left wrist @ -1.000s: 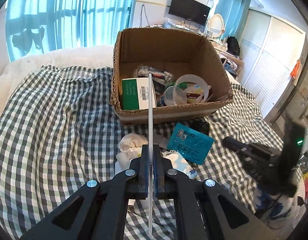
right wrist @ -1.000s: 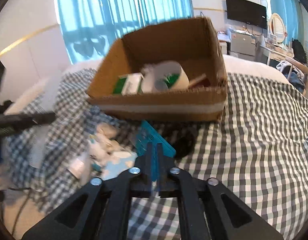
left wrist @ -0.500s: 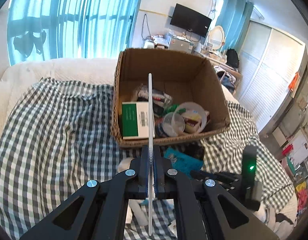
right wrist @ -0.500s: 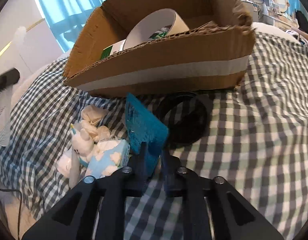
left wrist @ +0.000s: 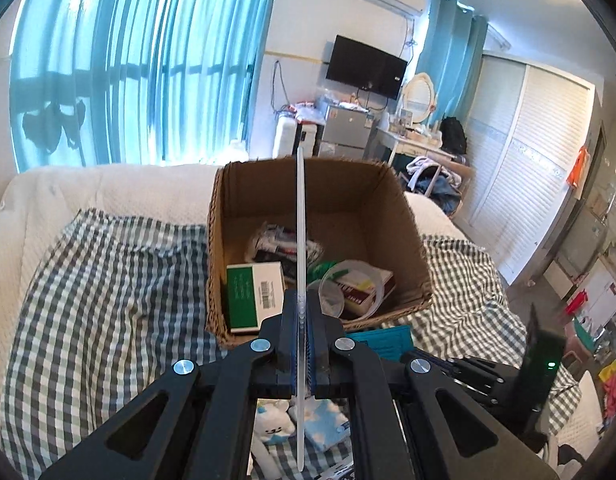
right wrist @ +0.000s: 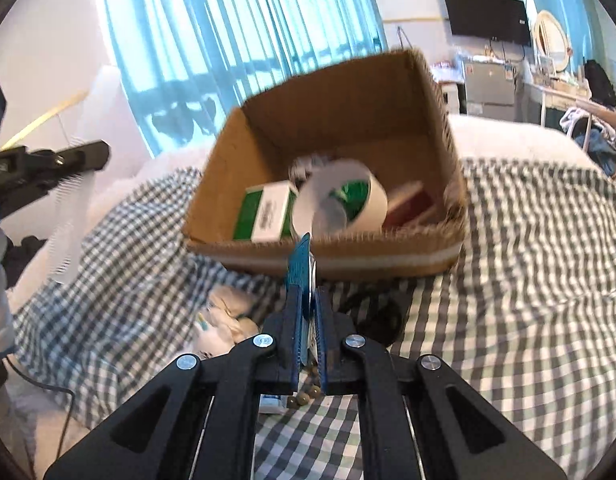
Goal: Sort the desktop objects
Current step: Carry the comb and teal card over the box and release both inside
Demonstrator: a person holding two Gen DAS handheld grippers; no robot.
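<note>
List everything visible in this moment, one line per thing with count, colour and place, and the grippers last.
cardboard box: 1, brown, open, on the checked cloth
green and white carton: 1, lying in the box at its left
tape roll: 1, white with a green core, in the box
red and white pack: 1, in the box at its right
clear ruler: 1, translucent white, clamped upright in the left gripper
teal card: 1, clamped edge-on in the right gripper
cartoon tissue packs: about 2, white and pale blue, on the cloth before the box
checked cloth: 1, grey and white, over the bed
left gripper: black, shut on the ruler
right gripper: black, shut on the card
</note>
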